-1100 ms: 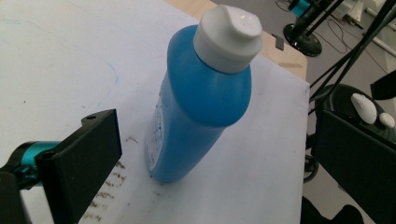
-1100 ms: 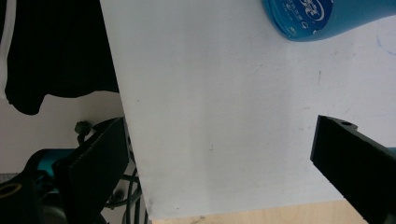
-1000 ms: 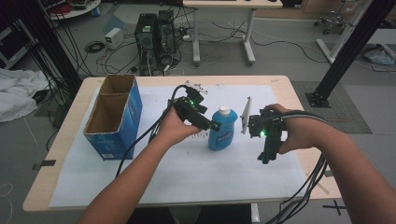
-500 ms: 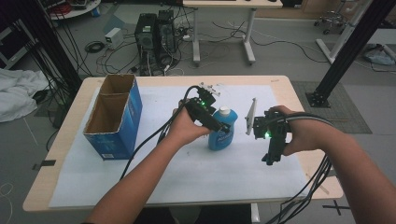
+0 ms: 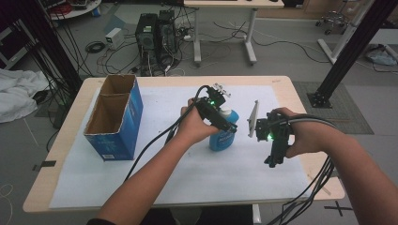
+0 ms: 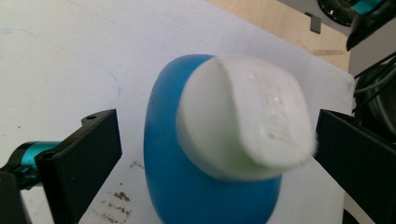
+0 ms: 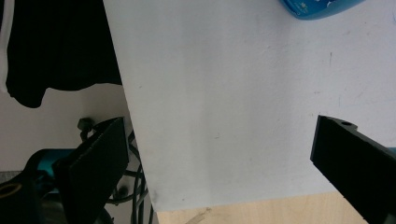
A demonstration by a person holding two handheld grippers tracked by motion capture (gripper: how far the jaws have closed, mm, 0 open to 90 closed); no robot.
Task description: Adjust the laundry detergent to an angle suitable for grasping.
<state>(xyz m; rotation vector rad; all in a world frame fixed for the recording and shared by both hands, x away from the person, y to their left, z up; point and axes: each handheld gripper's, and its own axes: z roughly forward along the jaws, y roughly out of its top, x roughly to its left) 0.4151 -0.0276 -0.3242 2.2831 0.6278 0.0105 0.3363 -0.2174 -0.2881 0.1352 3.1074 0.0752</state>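
Observation:
A blue bottle with a white cap stands upright in the middle of the white mat. My left gripper hangs right over it. In the left gripper view the white cap and the blue bottle sit between the two jaws, which stand wide apart and touch neither; the left gripper is open. My right gripper is held to the right of the bottle, above the mat. In its own view the right gripper is open over bare mat, with the bottle's base at the top edge.
An open blue cardboard box stands at the left of the wooden table. The white mat covers most of the tabletop. The table's near edge shows under the right gripper. Cables trail from both grippers off the front.
My left gripper has moved right and down over the bottle, so its jaws now flank the cap. The right gripper has drifted slightly and stays open.

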